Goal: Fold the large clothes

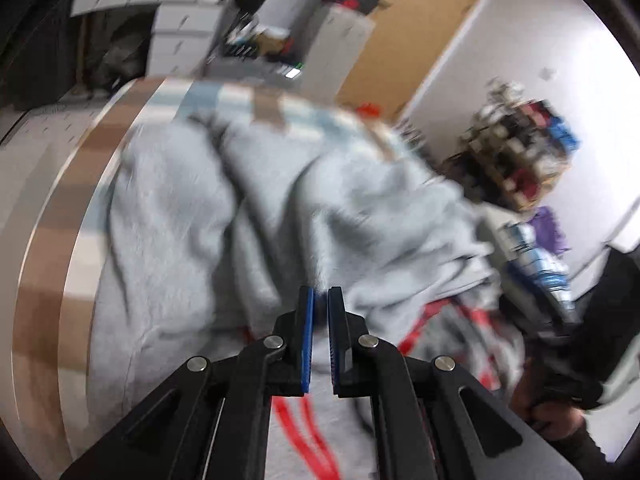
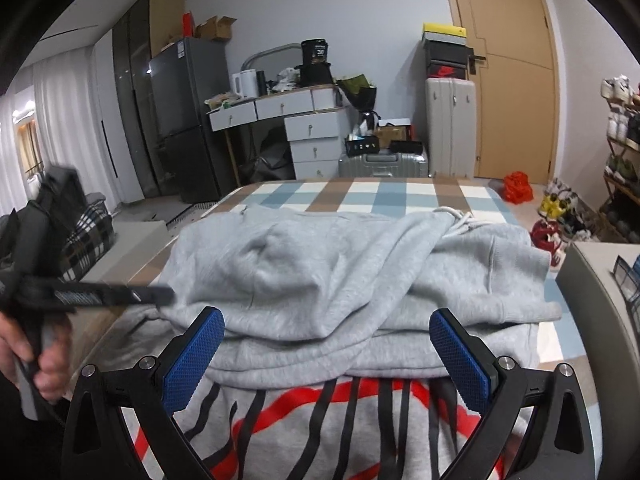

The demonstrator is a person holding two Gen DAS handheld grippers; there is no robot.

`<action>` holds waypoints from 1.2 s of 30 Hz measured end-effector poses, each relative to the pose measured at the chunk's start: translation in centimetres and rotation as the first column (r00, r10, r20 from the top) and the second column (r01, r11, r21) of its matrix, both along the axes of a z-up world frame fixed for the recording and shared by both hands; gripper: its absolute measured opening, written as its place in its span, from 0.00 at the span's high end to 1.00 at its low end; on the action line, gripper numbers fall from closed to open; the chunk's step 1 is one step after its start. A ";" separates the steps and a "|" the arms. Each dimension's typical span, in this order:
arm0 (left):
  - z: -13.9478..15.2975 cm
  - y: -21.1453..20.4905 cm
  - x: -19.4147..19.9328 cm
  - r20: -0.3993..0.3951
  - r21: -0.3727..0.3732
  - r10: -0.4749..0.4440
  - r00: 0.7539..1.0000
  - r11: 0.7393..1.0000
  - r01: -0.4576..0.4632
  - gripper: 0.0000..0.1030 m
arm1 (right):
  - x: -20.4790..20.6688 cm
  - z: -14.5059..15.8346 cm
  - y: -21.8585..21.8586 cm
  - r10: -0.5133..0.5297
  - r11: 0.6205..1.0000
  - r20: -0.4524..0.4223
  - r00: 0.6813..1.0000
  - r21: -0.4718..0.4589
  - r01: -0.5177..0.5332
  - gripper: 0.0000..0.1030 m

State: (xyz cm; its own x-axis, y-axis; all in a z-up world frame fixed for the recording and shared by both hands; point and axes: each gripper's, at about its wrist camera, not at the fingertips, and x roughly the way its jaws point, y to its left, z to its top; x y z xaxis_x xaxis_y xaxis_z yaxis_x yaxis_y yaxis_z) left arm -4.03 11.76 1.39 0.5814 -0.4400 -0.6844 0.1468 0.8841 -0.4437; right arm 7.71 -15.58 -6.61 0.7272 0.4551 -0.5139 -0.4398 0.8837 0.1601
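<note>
**Grey hoodie heaped on the checked bed, both grippers above it**

A light grey fleece hoodie (image 2: 352, 264) with a red and black striped print lies bunched on a bed covered in a blue, brown and white checked sheet (image 2: 404, 192). Its upper layers are folded over into a thick pile ahead of the right gripper (image 2: 326, 354), while the printed part spreads flat beneath and between that gripper's blue textured pads (image 2: 192, 360). The right jaws stand wide apart with nothing pressed between them; the fabric lies below them.

The left gripper (image 1: 321, 312) has its jaws drawn together, with only a thin slit between the blue pads (image 1: 307, 332). No cloth shows pinched in the slit; the grey fabric lies just beyond and under the tips. The left view is blurred. In the right view, the left gripper reaches in from the left side, its dark tip at the hoodie's left edge, held by a person's hand (image 2: 36, 356).

Past the bed, beyond both jaws, stand a white chest of drawers (image 2: 312, 132), grey hard-shell suitcases (image 2: 450, 128) and a tan wooden door (image 2: 508, 80).
</note>
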 end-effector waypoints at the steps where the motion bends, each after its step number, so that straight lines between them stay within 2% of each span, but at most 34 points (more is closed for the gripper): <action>1: 0.6 -0.3 -0.2 0.026 0.012 -0.046 0.999 0.999 0.046 0.90 | 0.0 0.1 -0.1 -0.007 1.000 0.002 1.000 0.000 0.007 0.00; 2: 1.4 -1.0 -0.2 0.047 0.049 -0.104 0.993 0.994 0.102 0.72 | 0.1 0.3 -0.3 -0.017 1.000 0.004 1.000 0.004 0.017 0.00; 3: 2.4 -1.7 -0.4 0.098 0.096 -0.139 0.985 0.987 0.130 0.62 | 0.1 0.4 -0.5 -0.024 1.000 0.005 1.000 0.009 0.024 0.00; 4: 3.4 -2.4 -0.5 0.165 0.144 -0.154 0.974 0.981 0.130 0.37 | 0.2 0.6 -0.7 -0.034 0.999 0.005 0.999 0.016 0.034 0.00; 5: 4.1 -3.1 -0.4 0.213 0.188 -0.167 0.963 0.974 0.127 0.17 | 0.3 0.8 -1.0 -0.045 0.999 0.002 0.999 0.026 0.045 0.00; 8: 4.9 -5.4 1.8 0.249 0.288 -0.223 0.942 0.946 0.147 0.15 | 0.5 1.3 -2.4 -0.082 0.994 -0.003 0.997 0.069 0.082 0.00; 10: 4.0 -6.7 3.5 0.188 0.352 -0.291 0.938 0.912 0.212 0.15 | 0.3 1.5 -3.5 -0.112 0.989 -0.002 0.994 0.092 0.112 0.00; 12: 2.7 -9.3 5.2 0.107 0.428 -0.371 0.923 0.855 0.294 0.15 | 0.2 1.5 -4.5 -0.132 0.986 -0.002 0.991 0.099 0.131 0.00; 13: 1.5 -10.5 6.3 0.054 0.484 -0.392 0.918 0.815 0.319 0.15 | 0.2 1.5 -4.7 -0.137 0.986 -0.003 0.991 0.097 0.136 0.00; 15: -0.3 -11.8 8.0 -0.010 0.574 -0.376 0.927 0.757 0.313 0.15 | 0.1 1.6 -5.3 -0.145 0.985 -0.001 0.989 0.094 0.144 0.00; 16: -1.2 -11.9 8.5 -0.044 0.585 -0.361 0.932 0.747 0.317 0.17 | 0.0 1.6 -5.5 -0.151 0.984 0.000 0.989 0.097 0.150 0.00; 17: -2.1 -11.7 9.0 -0.096 0.568 -0.365 0.926 0.743 0.353 0.40 | 0.0 1.5 -5.7 -0.152 0.984 -0.003 0.988 0.099 0.151 0.00; 18: -2.8 -11.1 9.6 -0.169 0.514 -0.356 0.919 0.763 0.391 0.63 | 0.0 1.6 -5.9 -0.152 0.983 -0.005 0.988 0.101 0.151 0.00; 19: -3.3 -10.6 10.5 -0.239 0.477 -0.326 0.914 0.781 0.404 0.91 | 0.0 1.6 -6.1 -0.154 0.983 -0.007 0.988 0.104 0.154 0.00; 20: -3.1 -10.1 11.0 -0.254 0.450 -0.297 0.920 0.806 0.384 0.91 | 0.0 1.5 -6.3 -0.154 0.982 -0.009 0.988 0.108 0.154 0.00; 21: -2.4 -9.5 11.1 -0.238 0.418 -0.293 0.926 0.830 0.370 0.91 | 0.0 1.3 -6.5 -0.152 0.982 -0.015 0.988 0.109 0.153 0.00; 23: -0.4 -8.6 11.0 -0.176 0.404 -0.261 0.949 0.860 0.311 0.92 | 0.0 1.2 -6.8 -0.153 0.981 -0.024 0.988 0.115 0.155 0.00; 25: 2.3 -7.2 10.4 -0.082 0.354 -0.223 0.971 0.905 0.237 0.92 | 0.1 1.2 -6.9 -0.160 0.979 -0.036 0.986 0.123 0.163 0.00; 27: 4.6 -5.8 8.3 0.031 0.276 -0.217 0.976 0.940 0.200 0.92 | 0.2 1.1 -7.0 -0.161 0.978 -0.043 0.986 0.131 0.165 0.00; 28: 4.7 -5.4 7.2 0.056 0.240 -0.216 0.975 0.951 0.197 0.91 | 0.2 1.1 -7.0 -0.161 0.978 -0.044 0.986 0.131 0.165 0.00; 29: 4.3 -5.6 6.6 0.052 0.202 -0.224 0.973 0.957 0.210 0.91 | 0.1 1.1 -7.0 -0.164 0.978 -0.042 0.986 0.127 0.168 0.00; 31: 1.7 -6.0 4.9 -0.007 0.134 -0.240 0.971 0.962 0.239 0.90 | 0.2 1.1 -6.9 -0.170 0.978 -0.037 0.985 0.115 0.173 0.00; 32: 0.0 -6.5 4.3 -0.045 0.157 -0.253 0.966 0.954 0.257 0.88 | 0.3 1.0 -6.9 -0.171 0.978 -0.040 0.984 0.112 0.174 0.00; 34: -4.3 -7.5 3.0 -0.142 0.202 -0.300 0.943 0.924 0.325 0.82 | 0.5 0.7 -6.9 -0.167 0.978 -0.060 0.984 0.115 0.173 0.00; 35: -6.7 -8.0 2.5 -0.200 0.232 -0.311 0.929 0.906 0.353 0.82 | 0.8 0.5 -6.7 -0.162 0.979 -0.079 0.984 0.112 0.170 0.00; 36: -7.6 -8.2 2.2 -0.211 0.257 -0.313 0.926 0.896 0.361 0.82 | 1.0 0.3 -6.6 -0.157 0.980 -0.095 0.983 0.108 0.167 0.00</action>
